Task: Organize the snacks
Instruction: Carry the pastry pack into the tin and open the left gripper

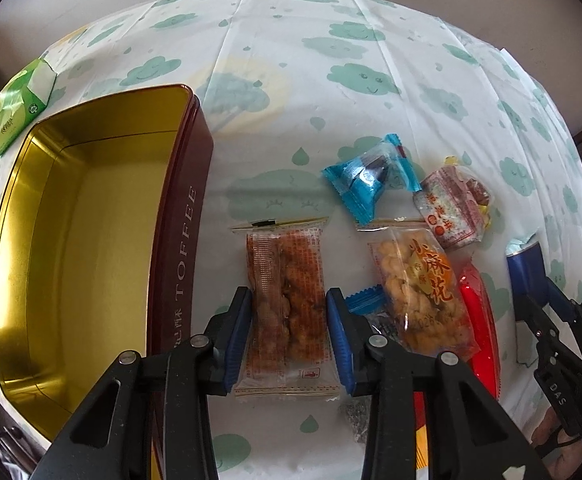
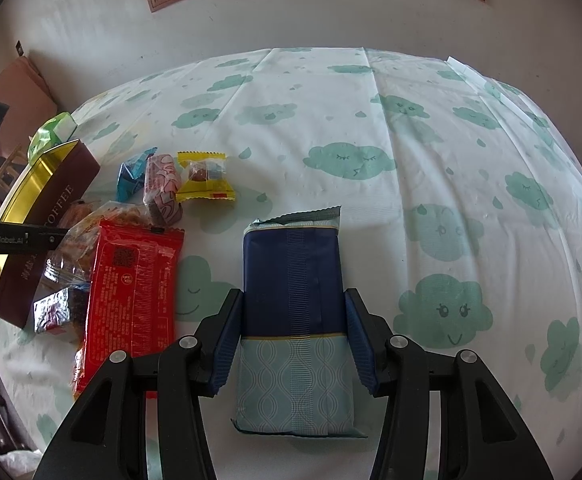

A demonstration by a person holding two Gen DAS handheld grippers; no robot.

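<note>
The desk (image 1: 331, 92), under a cloud-print cloth, fills both views. At its left stands the open tin (image 1: 91, 220), gold inside, dark red outside with "TOFFEE" on the wall; only the left wrist view looks into it and shows it bare, while the right wrist view catches just its near corner (image 2: 51, 208). A green pack (image 1: 19, 108) lies behind the tin.

The right tongs (image 2: 291, 344) are clamped on a blue packet (image 2: 293, 280), both pads against its sides; the left view sees only its top end (image 1: 525, 264). A red packet (image 2: 131, 280) lies just left of it, mostly hidden in the left view.

The left tongs (image 1: 289, 332) straddle a clear brown-snack pack (image 1: 285, 300) lying on the cloth just right of the tin, pads touching its edges.

Beside it lie a twist-snack bag (image 1: 419, 292), a light-blue candy (image 1: 367, 180) and a pink pack (image 1: 451, 208). A yellow candy (image 2: 205, 176) shows clearly only from the right.
</note>
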